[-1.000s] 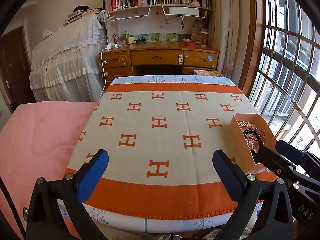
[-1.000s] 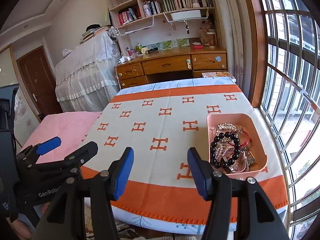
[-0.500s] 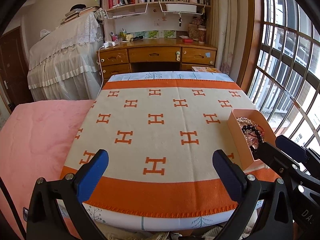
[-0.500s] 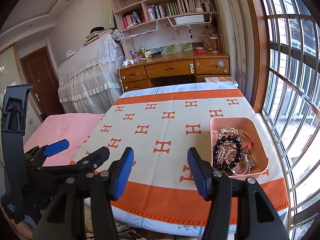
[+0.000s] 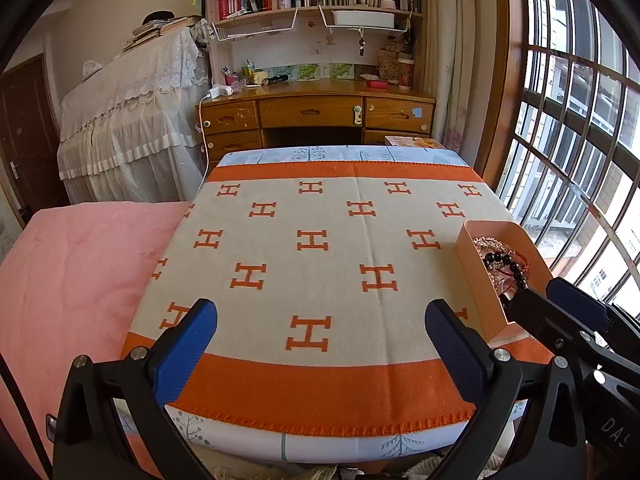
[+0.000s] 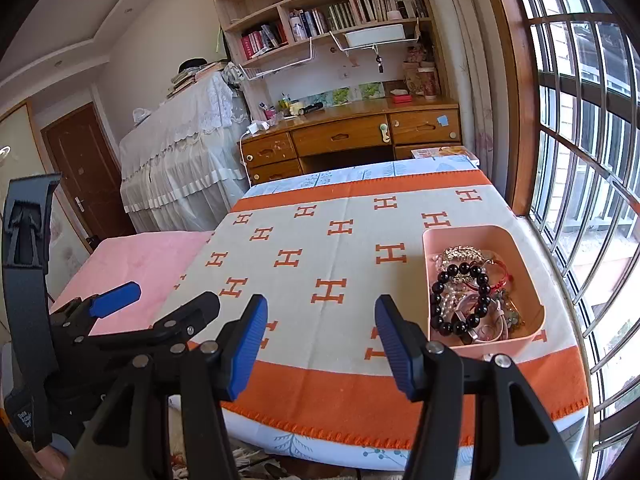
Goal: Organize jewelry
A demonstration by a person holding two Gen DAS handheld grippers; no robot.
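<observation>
A pink tray [image 6: 532, 300] sits near the front right corner of a table covered by a beige and orange cloth [image 6: 344, 248]. It holds a black bead bracelet [image 6: 460, 292], a red cord bracelet [image 6: 502, 274] and several tangled sparkly pieces. My right gripper [image 6: 320, 338] hovers open over the cloth's front edge, just left of the tray, nothing between its blue pads. My left gripper [image 5: 320, 344] is wide open over the front of the cloth, empty. In the left wrist view the tray [image 5: 476, 276] lies to the right, partly behind the right gripper's fingers [image 5: 576, 308].
A pink blanket [image 5: 76, 272] covers the surface left of the table. Behind the table stands a wooden desk [image 5: 316, 114] with drawers and bookshelves above. A barred window [image 6: 580, 160] runs along the right side. A lace-covered piece of furniture [image 5: 132, 120] stands at back left.
Both views have tilted slightly, the room sliding down in frame. Both grippers stay open and the tray with jewelry has not moved.
</observation>
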